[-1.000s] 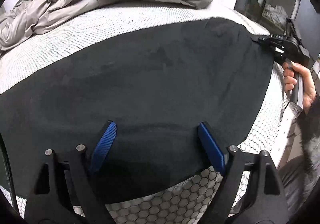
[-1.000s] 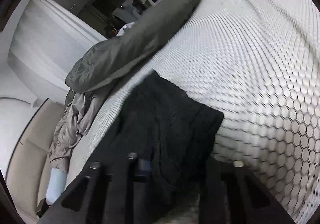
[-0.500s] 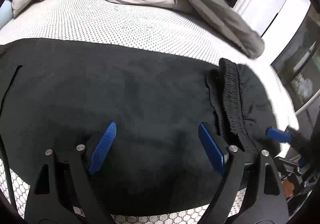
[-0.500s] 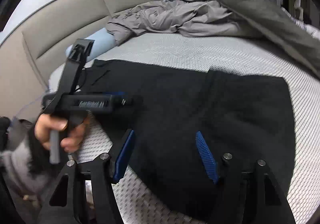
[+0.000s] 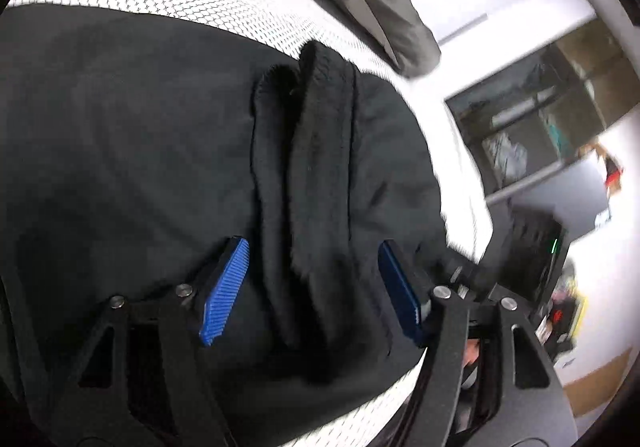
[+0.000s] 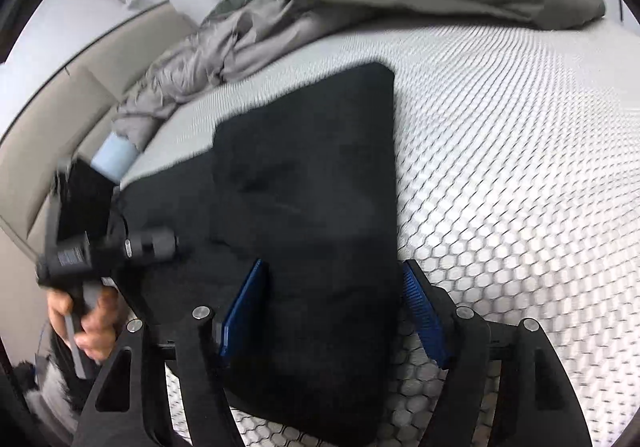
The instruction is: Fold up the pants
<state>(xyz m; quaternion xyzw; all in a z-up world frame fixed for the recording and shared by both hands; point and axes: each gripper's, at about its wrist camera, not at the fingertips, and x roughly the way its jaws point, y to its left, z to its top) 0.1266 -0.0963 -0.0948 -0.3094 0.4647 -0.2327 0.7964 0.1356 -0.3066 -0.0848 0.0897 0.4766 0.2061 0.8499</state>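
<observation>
Pants (image 6: pixel 312 215) folded on mattress (image 6: pixel 500 167); both claws spread.

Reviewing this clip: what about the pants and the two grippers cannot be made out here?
- Leg ends of the pants: cut off by the left edge, left wrist view.
- Waistband: motion blur hides whether the left gripper touches it.
- Right gripper: contact with the folded cloth unclear.
- Left gripper seen from the right wrist: blurred.
</observation>
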